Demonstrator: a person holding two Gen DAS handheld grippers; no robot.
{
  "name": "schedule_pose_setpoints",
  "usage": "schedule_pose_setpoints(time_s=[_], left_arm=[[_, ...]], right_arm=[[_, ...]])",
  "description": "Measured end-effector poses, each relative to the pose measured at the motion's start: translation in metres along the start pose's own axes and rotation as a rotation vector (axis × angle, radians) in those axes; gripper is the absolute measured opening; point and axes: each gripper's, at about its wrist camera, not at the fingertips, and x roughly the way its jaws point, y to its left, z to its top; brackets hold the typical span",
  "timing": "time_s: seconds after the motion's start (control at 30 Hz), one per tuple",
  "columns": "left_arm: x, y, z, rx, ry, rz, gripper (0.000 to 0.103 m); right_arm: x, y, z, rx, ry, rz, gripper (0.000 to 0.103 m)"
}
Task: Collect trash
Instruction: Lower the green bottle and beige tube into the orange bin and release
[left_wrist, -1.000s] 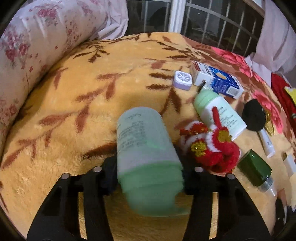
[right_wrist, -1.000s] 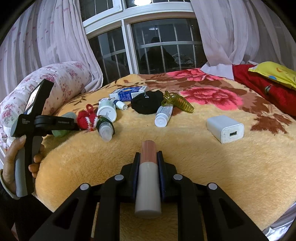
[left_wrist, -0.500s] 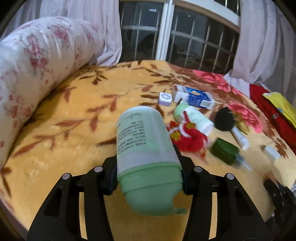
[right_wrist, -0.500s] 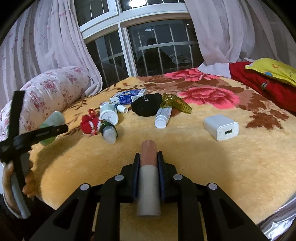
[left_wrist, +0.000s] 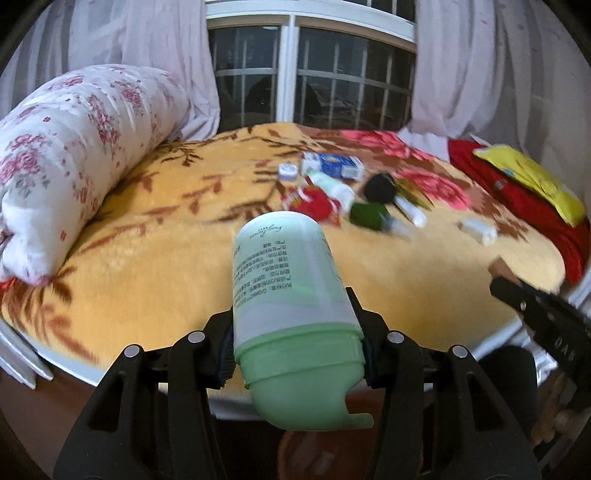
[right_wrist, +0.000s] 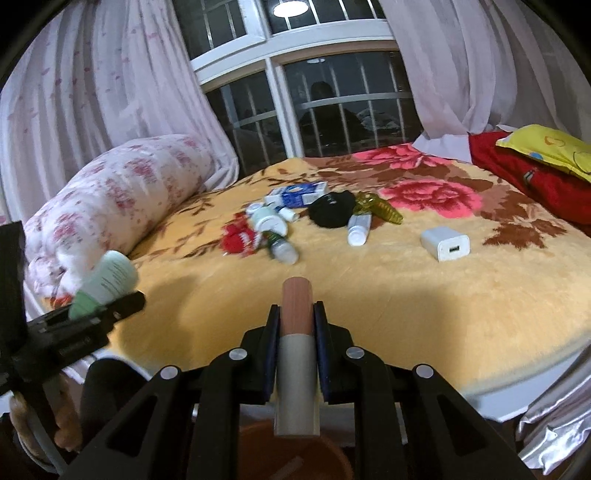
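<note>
The left gripper has its fingers clamped on a pale green bottle; the right gripper grips a pink-and-grey tube. Both hang off the bed edge. Only the right wrist view shows a brown bin beneath and a white charger clearly.

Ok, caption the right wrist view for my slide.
Right gripper clamps a pink-and-grey tube above the cluttered blanket.
</note>
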Motion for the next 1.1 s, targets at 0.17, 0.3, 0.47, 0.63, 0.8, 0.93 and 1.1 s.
schedule_pose_setpoints(time_s=[0.17, 0.3, 0.47, 0.63, 0.8, 0.93, 1.1], left_arm=[[-0.014, -0.014, -0.034, 0.063, 0.041, -0.016, 0.049], [-0.016, -0.019, -0.056, 0.090, 0.096, -0.030, 0.049], [-0.011, -0.026, -0.087, 0.144, 0.202, -0.064, 0.049], [0.017, -0.030, -0.110, 0.170, 0.355, -0.093, 0.049], [0.051, -0.029, -0.124, 0.171, 0.514, -0.096, 0.054], [0.066, -0.028, -0.133, 0.173, 0.582, -0.081, 0.068], [0.066, -0.026, -0.136, 0.160, 0.589, -0.083, 0.068]], right_arm=[[-0.025, 0.013, -0.019, -0.044, 0.029, 0.023, 0.018], [-0.035, 0.020, -0.038, -0.075, 0.079, 0.039, 0.018], [-0.038, 0.025, -0.065, -0.131, 0.172, 0.063, 0.018], [-0.021, 0.026, -0.092, -0.154, 0.298, 0.087, 0.018], [0.016, 0.017, -0.107, -0.115, 0.439, 0.100, 0.019], [0.034, 0.010, -0.116, -0.098, 0.503, 0.077, 0.048], [0.030, 0.001, -0.115, -0.064, 0.483, 0.059, 0.048]])
